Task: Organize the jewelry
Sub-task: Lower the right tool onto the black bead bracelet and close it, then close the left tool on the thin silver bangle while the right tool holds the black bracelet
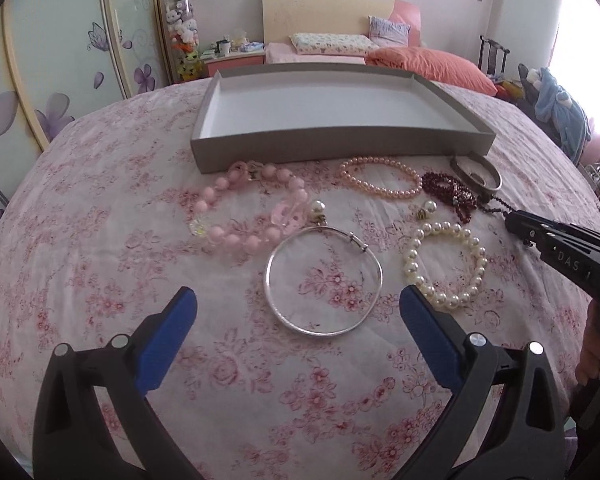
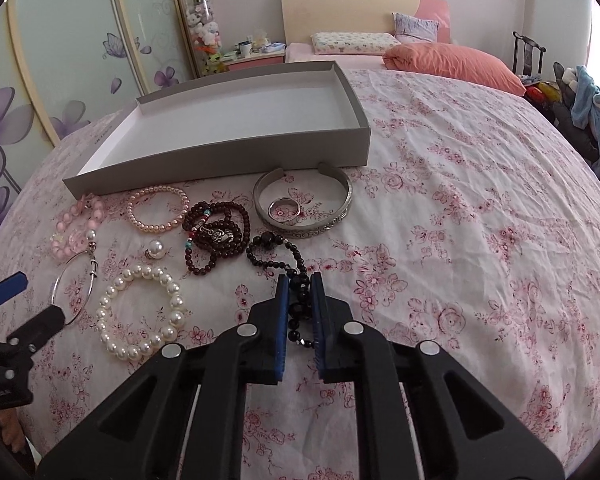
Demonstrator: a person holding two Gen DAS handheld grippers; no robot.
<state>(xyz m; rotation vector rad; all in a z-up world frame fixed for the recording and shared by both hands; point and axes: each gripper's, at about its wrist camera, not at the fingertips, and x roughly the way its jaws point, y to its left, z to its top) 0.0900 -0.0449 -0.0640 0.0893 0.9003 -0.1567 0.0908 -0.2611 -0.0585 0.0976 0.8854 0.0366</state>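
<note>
Clamped on a black bead bracelet (image 2: 278,258), the right gripper (image 2: 300,300) pinches the strand's near end between its blue pads on a floral bedsheet (image 2: 460,240); the far loop trails ahead of the fingertips. Just beyond lie a dark red bead strand (image 2: 216,232) and a wide silver cuff (image 2: 304,210) ringing a small silver ring (image 2: 284,208). Left of the claw sit a white pearl bracelet (image 2: 142,312), a pearl earring (image 2: 155,249) and a pink pearl bracelet (image 2: 158,214). Farther ahead stands the grey box tray (image 2: 220,164), nothing in it. The left gripper (image 1: 298,304) hangs open over a thin silver bangle (image 1: 324,280), pads not touching it, pink bead bracelet (image 1: 244,204) beyond. The black strand's gripped beads are partly hidden. Bare sheet stretches right of the claw.
</note>
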